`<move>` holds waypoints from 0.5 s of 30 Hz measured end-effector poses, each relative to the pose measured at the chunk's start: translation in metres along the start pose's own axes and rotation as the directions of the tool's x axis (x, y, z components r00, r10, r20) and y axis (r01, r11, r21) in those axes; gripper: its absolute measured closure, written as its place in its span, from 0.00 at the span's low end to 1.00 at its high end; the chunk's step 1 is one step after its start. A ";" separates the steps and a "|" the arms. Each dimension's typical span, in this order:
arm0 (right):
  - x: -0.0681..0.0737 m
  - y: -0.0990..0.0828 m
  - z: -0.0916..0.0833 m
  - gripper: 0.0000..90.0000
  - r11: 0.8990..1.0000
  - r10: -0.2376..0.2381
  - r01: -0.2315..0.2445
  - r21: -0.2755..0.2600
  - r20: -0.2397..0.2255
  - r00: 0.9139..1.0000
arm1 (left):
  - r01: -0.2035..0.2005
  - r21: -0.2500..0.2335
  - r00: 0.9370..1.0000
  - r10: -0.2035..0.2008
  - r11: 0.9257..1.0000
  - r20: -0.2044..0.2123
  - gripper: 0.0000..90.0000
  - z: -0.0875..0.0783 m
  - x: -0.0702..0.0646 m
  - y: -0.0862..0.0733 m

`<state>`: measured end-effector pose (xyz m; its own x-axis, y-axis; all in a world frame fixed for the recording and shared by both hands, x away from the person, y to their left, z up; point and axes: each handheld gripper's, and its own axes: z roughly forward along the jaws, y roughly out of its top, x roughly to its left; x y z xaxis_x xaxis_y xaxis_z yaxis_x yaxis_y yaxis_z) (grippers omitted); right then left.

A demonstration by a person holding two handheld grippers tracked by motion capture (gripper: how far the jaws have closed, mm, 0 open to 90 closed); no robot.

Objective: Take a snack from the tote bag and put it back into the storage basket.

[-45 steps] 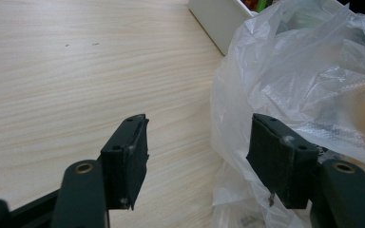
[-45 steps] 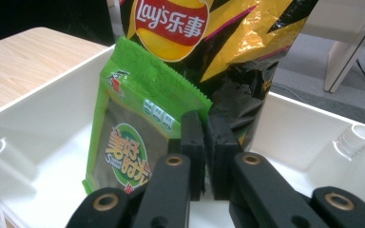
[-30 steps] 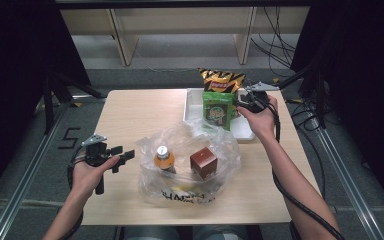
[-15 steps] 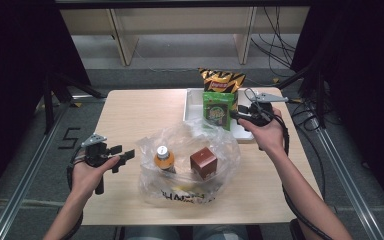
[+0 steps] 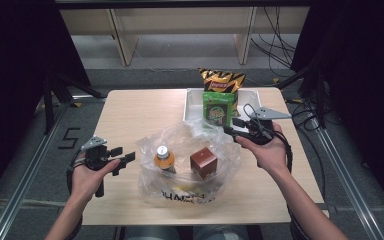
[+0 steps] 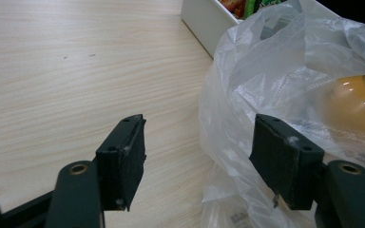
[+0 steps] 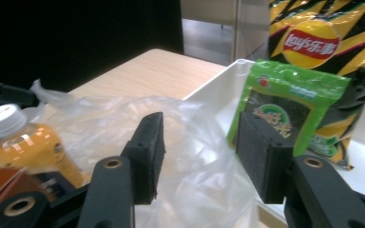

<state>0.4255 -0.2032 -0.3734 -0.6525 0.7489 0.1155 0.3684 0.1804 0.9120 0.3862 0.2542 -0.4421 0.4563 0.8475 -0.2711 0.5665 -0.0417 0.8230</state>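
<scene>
High view shows the clear plastic bag [image 5: 190, 162] at the lower middle of the frame on the bench [image 5: 135, 112], with an orange bottle [image 5: 163, 159] and a brown box [image 5: 203, 162] inside. The left gripper [image 5: 126, 160], jaws released, waits just beside the bag's left edge. The right gripper [image 5: 231, 129] has just been opening its jaws, and nothing is between them; it points at the bag's rim near the green packet [image 5: 218, 108] in the white tray [image 5: 192, 102]. I think thin film may slip from the jaws, or a pull may tip the bottle.
</scene>
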 end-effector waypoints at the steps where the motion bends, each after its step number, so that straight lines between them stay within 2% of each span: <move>1: 0.004 -0.002 -0.002 0.61 1.000 0.011 -0.011 0.008 -0.015 1.000 | 0.000 -0.003 1.000 0.000 1.000 -0.001 0.39 0.000 0.000 0.000; 2: 0.005 -0.003 -0.002 0.61 1.000 -0.004 0.003 -0.004 -0.016 1.000 | 0.005 -0.011 1.000 -0.005 1.000 0.001 0.39 0.000 0.000 0.000; 3: 0.008 -0.005 -0.003 0.61 1.000 -0.009 0.009 -0.008 -0.037 0.999 | 0.004 -0.013 1.000 -0.004 1.000 -0.005 0.38 -0.001 0.000 0.000; 4: 0.011 -0.006 -0.005 0.61 1.000 0.004 -0.004 -0.003 -0.035 0.999 | 0.005 -0.015 1.000 -0.005 1.000 -0.007 0.38 -0.001 0.000 -0.001; 5: 0.011 -0.007 -0.005 0.61 1.000 -0.023 0.023 -0.011 -0.041 0.999 | 0.004 -0.018 1.000 -0.004 1.000 -0.006 0.38 -0.002 0.001 -0.001; 8: 0.016 -0.009 -0.008 0.61 1.000 -0.008 0.007 -0.007 -0.051 0.999 | 0.012 -0.027 1.000 -0.012 1.000 -0.009 0.38 -0.002 0.000 -0.002; 9: 0.015 -0.009 -0.009 0.61 1.000 -0.028 0.028 -0.003 -0.062 0.998 | 0.011 -0.028 1.000 -0.011 1.000 -0.004 0.38 -0.002 0.001 -0.002; 11: 0.018 -0.010 -0.010 0.62 1.000 -0.002 0.001 -0.011 -0.054 0.999 | 0.002 -0.029 1.000 -0.002 1.000 -0.001 0.38 -0.003 0.001 -0.002; 12: 0.018 -0.011 -0.011 0.62 1.000 -0.016 0.016 -0.002 -0.051 0.999 | 0.002 -0.029 1.000 -0.002 1.000 -0.001 0.38 -0.003 0.002 -0.002; 13: 0.019 -0.011 -0.012 0.62 1.000 -0.009 0.007 -0.021 -0.055 0.998 | 0.002 -0.028 1.000 -0.002 1.000 -0.004 0.38 -0.003 0.002 -0.002; 15: 0.022 -0.012 -0.015 0.60 1.000 -0.001 0.000 -0.022 -0.056 0.998 | 0.001 -0.027 1.000 -0.002 1.000 -0.008 0.38 -0.002 0.002 -0.003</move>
<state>0.3969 -0.1980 -0.3757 -0.6893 0.7116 0.1361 0.3538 0.1667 0.9203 0.3839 0.2573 -0.4437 0.4501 0.8516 -0.2686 0.5483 -0.0261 0.8359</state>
